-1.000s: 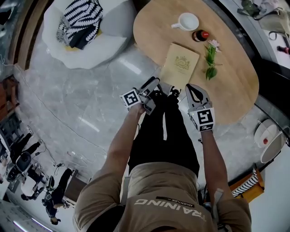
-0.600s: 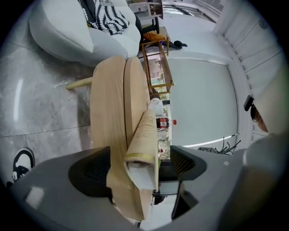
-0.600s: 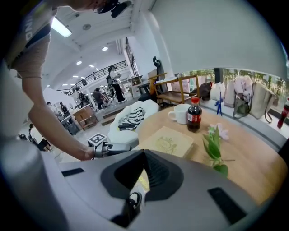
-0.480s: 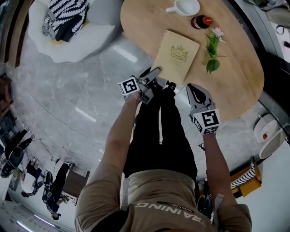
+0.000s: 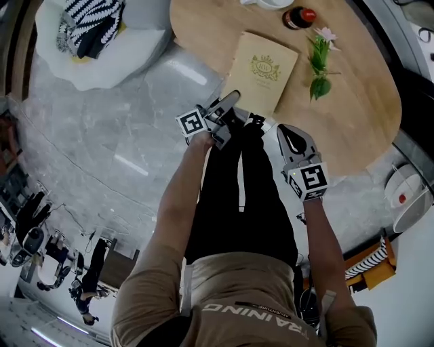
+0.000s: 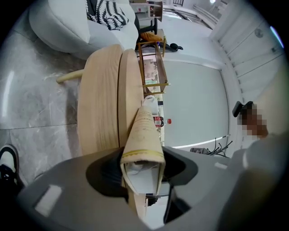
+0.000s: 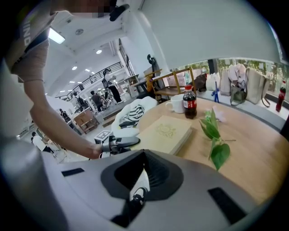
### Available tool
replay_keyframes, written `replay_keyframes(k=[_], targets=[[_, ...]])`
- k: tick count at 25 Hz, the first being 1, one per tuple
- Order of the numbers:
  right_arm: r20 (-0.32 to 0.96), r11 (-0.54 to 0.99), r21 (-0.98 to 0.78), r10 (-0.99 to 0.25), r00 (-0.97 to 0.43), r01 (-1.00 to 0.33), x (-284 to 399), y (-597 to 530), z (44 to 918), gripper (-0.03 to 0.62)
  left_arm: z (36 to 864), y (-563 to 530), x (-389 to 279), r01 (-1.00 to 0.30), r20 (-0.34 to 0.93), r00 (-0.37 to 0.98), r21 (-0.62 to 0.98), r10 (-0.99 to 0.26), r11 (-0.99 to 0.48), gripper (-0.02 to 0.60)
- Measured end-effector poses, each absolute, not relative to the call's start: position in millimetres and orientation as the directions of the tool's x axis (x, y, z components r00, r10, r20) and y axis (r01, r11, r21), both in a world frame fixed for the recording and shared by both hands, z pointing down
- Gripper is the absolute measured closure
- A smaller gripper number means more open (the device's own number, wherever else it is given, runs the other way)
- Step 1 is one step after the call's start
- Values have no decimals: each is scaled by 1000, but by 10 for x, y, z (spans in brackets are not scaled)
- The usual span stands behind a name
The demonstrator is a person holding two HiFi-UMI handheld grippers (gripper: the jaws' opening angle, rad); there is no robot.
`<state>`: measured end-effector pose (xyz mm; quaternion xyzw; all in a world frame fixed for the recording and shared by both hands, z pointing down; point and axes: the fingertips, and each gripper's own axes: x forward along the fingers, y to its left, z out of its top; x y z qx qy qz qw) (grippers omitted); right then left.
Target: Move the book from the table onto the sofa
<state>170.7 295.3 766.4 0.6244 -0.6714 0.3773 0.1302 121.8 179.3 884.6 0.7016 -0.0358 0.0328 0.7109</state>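
The tan book (image 5: 264, 68) with a gold crest lies near the front of the round wooden table (image 5: 352, 101). My left gripper (image 5: 230, 112) is at the book's near left corner. In the left gripper view the book (image 6: 143, 135) fills the gap between the jaws, which have just been closing on it. My right gripper (image 5: 290, 132) hovers over the table's near edge, right of the book (image 7: 165, 133), jaws together and empty. The white sofa (image 5: 95, 41) with a zebra-striped cushion stands at the far left.
A small dark bottle (image 5: 298, 17) with a red cap and a white cup (image 7: 176, 104) stand behind the book. A green sprig (image 5: 319, 64) with a pink flower lies to the book's right. The person's dark-trousered legs stand against the table's near edge, on grey marble floor.
The left gripper has moved forward and down onto the book's near corner, and its jaws have narrowed around it. The right gripper has sunk a little towards the table edge.
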Motion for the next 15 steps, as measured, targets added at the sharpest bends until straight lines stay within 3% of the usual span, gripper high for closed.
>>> replay_keyframes(k=[15], targets=[[614,-87,-342,-775,-152,-936,1901,3102,7335,589,8185,1802,1020,-84,84,996,996,-6,11,368]])
